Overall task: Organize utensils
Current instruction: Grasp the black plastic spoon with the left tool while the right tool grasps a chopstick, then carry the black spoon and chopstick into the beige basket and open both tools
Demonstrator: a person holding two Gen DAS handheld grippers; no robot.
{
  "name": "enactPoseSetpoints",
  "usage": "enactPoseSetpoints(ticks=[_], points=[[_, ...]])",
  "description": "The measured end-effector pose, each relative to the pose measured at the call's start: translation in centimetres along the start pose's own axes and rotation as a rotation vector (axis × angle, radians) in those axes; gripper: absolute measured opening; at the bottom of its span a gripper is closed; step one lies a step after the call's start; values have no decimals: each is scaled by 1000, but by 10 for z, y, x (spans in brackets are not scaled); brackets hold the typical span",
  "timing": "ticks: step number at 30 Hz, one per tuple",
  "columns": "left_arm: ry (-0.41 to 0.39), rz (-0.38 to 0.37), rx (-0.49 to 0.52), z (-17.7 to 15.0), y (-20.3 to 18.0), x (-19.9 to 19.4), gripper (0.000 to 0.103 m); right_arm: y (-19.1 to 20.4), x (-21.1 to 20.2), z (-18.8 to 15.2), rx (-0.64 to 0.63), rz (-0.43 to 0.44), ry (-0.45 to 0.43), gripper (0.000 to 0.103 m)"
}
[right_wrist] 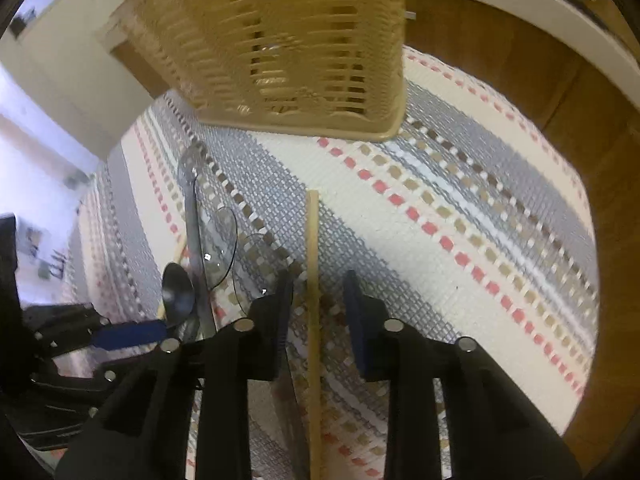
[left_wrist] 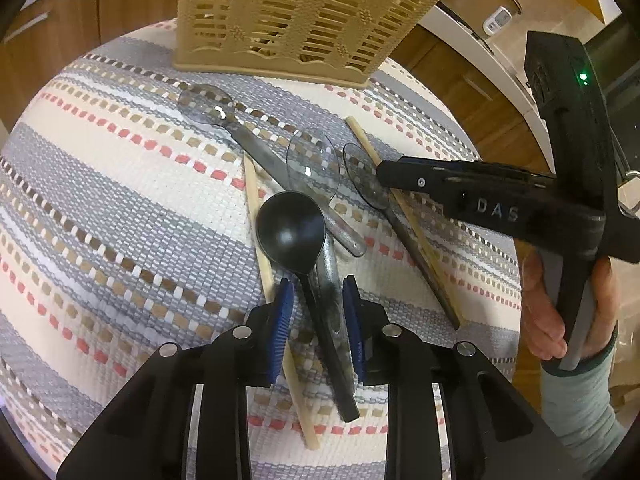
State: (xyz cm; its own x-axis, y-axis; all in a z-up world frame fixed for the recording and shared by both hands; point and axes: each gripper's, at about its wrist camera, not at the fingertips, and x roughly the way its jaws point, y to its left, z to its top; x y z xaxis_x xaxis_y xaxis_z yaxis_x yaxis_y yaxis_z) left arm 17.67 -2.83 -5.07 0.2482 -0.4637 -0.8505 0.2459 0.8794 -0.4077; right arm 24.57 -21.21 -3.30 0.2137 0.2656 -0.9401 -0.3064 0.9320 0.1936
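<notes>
A black spoon [left_wrist: 290, 232] lies on the striped mat [left_wrist: 120, 200] among three clear spoons [left_wrist: 314, 164] and two wooden chopsticks [left_wrist: 260, 248]. My left gripper [left_wrist: 316, 308] points down over the handles of the black spoon and one clear spoon. Its blue pads stand on either side of them, with a gap showing on the left side. In the right wrist view my right gripper [right_wrist: 318, 292] straddles a chopstick [right_wrist: 312, 264] without pressing on it. In the left wrist view the right gripper [left_wrist: 384, 172] hovers over a clear spoon and that chopstick.
A beige slatted basket [left_wrist: 304, 20] [right_wrist: 280, 40] stands at the mat's far edge. The mat [right_wrist: 460, 220] lies on a wooden table [right_wrist: 600, 160]. A hand [left_wrist: 548, 312] in a grey-green sleeve holds the right gripper. A white counter [left_wrist: 480, 52] runs behind.
</notes>
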Motion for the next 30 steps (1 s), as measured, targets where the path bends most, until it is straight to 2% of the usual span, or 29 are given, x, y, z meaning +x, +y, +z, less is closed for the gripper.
enactPoseSetpoints(ticks=[7, 9, 13, 18, 22, 26, 30], points=[[-9, 63, 32, 10, -14, 9, 23, 13, 7, 7, -49, -61, 21, 16], [-13, 81, 35, 11, -15, 11, 19, 17, 10, 11, -49, -61, 27, 7], [-24, 95, 25, 12, -13, 14, 8, 11, 11, 12, -22, -30, 30, 4], [-29, 72, 4, 6, -2, 3, 5, -1, 2, 7, 17, -59, 12, 4], [-40, 85, -1, -1, 6, -10, 5, -16, -5, 1, 32, -91, 10, 4], [-15, 83, -10, 1, 8, -10, 5, -24, -2, 3, 51, -55, 35, 5], [22, 105, 16, 7, 0, -7, 10, -22, 1, 11, 30, -38, 73, 11]])
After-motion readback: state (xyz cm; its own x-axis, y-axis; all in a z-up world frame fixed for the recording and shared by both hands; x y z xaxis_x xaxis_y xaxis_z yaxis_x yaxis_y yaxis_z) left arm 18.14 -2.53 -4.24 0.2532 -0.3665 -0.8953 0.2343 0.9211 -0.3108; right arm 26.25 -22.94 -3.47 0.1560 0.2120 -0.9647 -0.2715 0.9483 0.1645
